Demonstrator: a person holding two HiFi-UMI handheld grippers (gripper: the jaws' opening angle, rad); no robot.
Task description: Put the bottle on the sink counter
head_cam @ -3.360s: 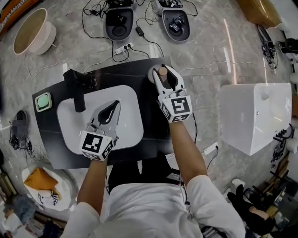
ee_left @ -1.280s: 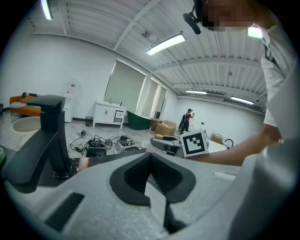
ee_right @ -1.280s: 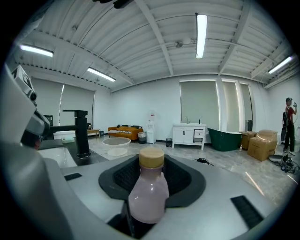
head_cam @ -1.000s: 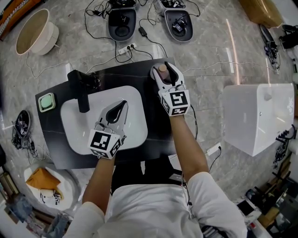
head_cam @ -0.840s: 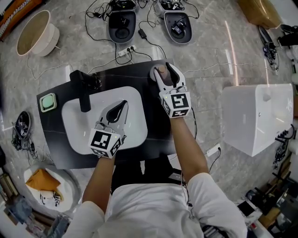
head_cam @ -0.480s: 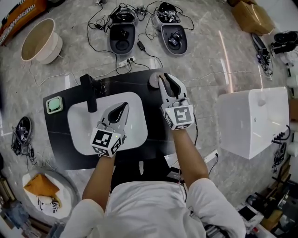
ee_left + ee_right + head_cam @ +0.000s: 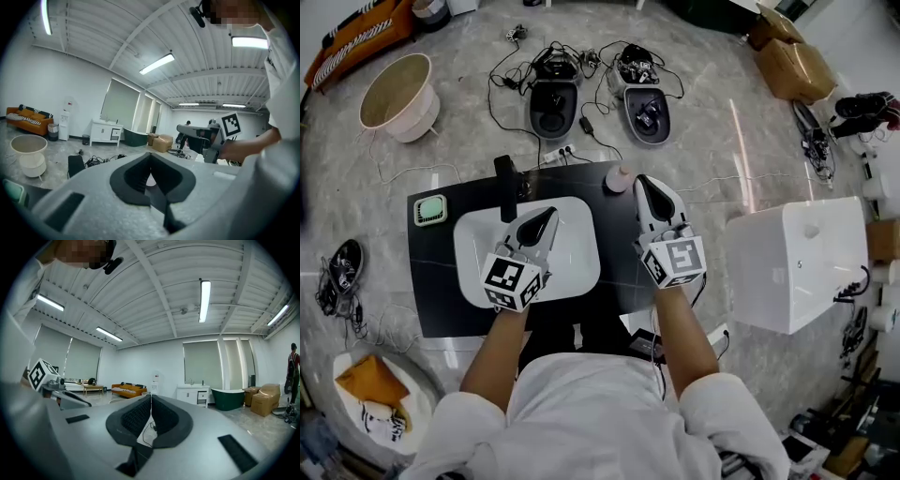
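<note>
Standing upright on the counter [image 7: 617,255], bottle [image 7: 619,178], right claw [image 7: 640,181] closed empty, left claw [image 7: 549,214] likewise.

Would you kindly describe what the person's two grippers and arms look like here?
Both the left gripper and right gripper are light grey, tapering shells with black ribbed pads. Each carries a cube with black-and-white square markers at the hand end. The person wears a white short-sleeved shirt.
</note>
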